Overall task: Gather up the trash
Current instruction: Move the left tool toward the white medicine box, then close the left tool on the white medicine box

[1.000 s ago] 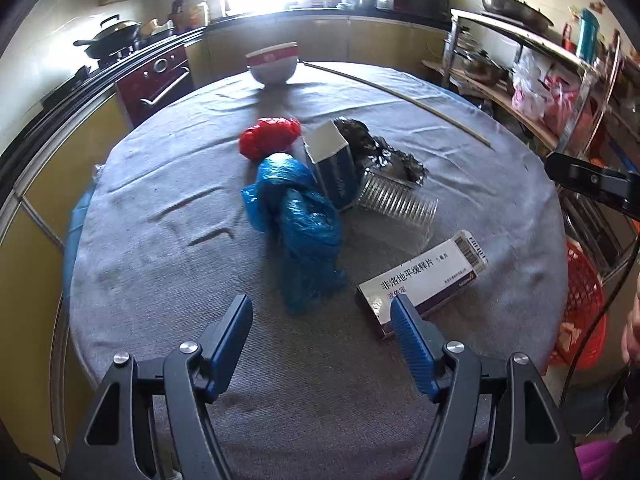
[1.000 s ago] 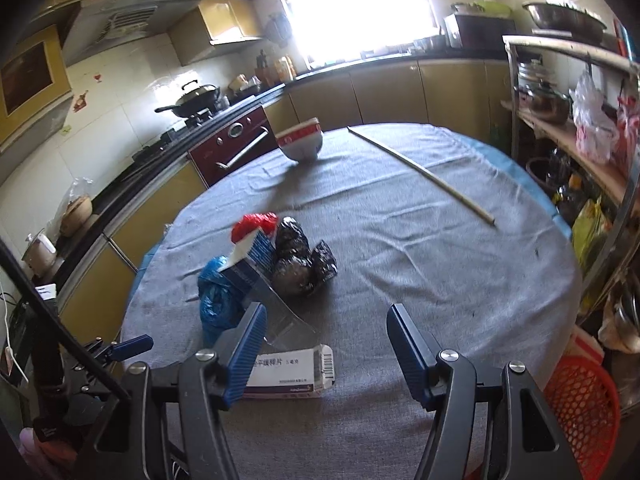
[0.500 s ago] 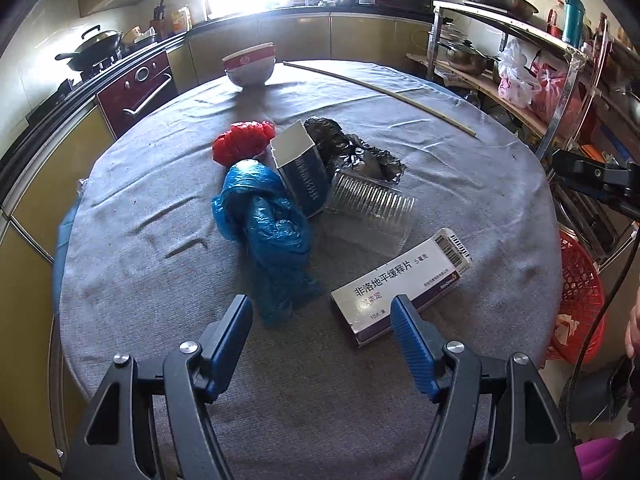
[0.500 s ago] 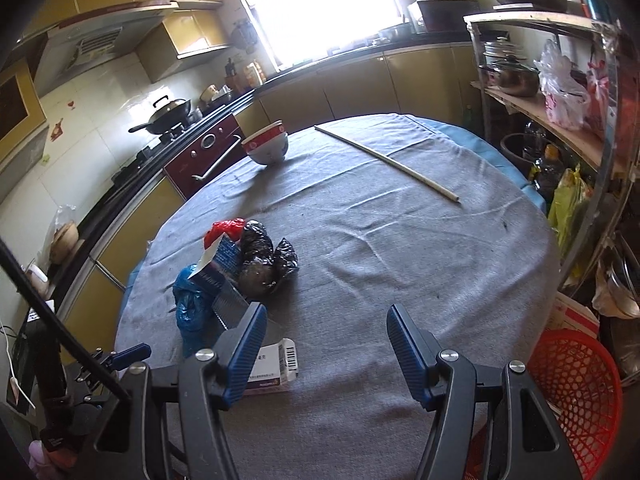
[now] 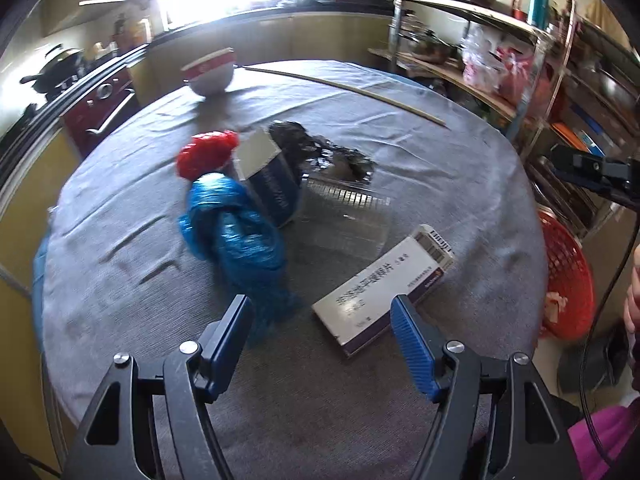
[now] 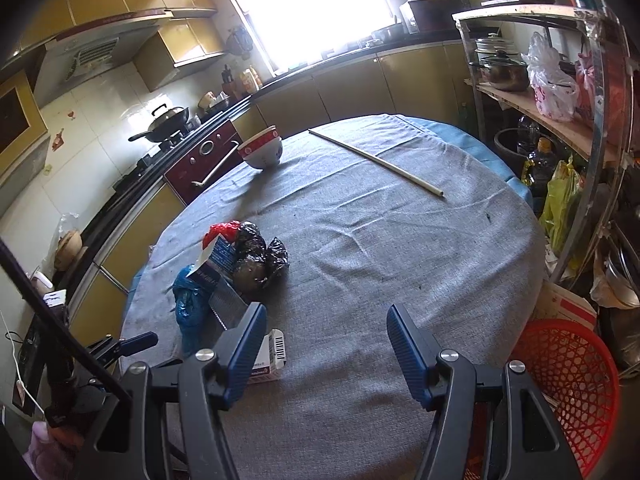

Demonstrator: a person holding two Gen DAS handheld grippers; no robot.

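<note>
Since a second ago our left claw (image 5: 321,316) has rolled a little, so the trash pile sits shifted in its view; our right claw (image 6: 324,326) has drifted sideways, toward the red basket (image 6: 568,376). Both claws hang open above the table (image 6: 360,240), gripping nothing. We see the trash clustered on the cloth: a white box (image 5: 384,288) nearest the left claw, a blue bag (image 5: 240,236), a red bag (image 5: 206,152), a carton (image 5: 268,176) and black bags (image 6: 256,256). We cannot make out the basket's contents. A bowl (image 6: 262,148) stands far off.
</note>
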